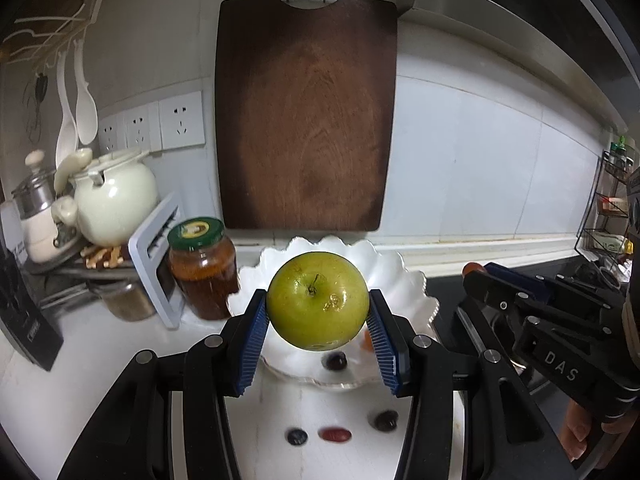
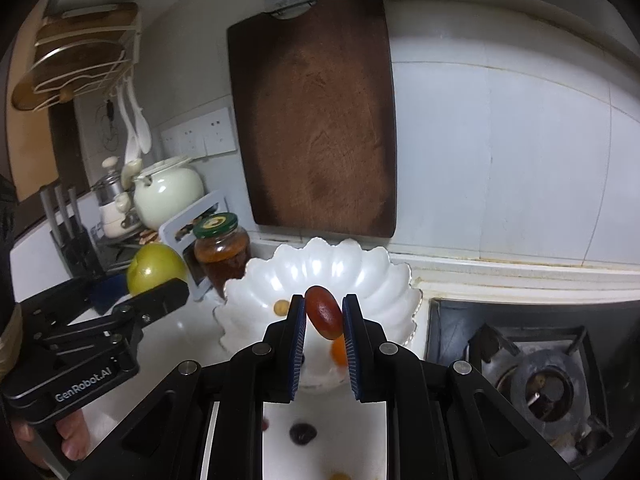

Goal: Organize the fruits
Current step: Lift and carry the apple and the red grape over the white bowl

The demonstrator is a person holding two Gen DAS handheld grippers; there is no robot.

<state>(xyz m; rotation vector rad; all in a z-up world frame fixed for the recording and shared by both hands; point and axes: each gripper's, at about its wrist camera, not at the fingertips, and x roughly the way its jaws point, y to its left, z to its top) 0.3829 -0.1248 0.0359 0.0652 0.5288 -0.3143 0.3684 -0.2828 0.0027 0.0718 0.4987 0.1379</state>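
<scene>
Fingers of "GenRobot.AI" left gripper [image 1: 318, 320] clamp green apple [image 1: 318, 300]; "DAS" right gripper [image 2: 324, 320] pinches red fruit [image 2: 324, 312].

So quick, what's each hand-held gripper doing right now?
Left hand-held gripper: closed on the green apple.
Right hand-held gripper: closed on a small red fruit.

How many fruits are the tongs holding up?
2. The green apple sits in the left tongs, the red oval fruit in the right tongs. Both hang above the white bowl.
</scene>
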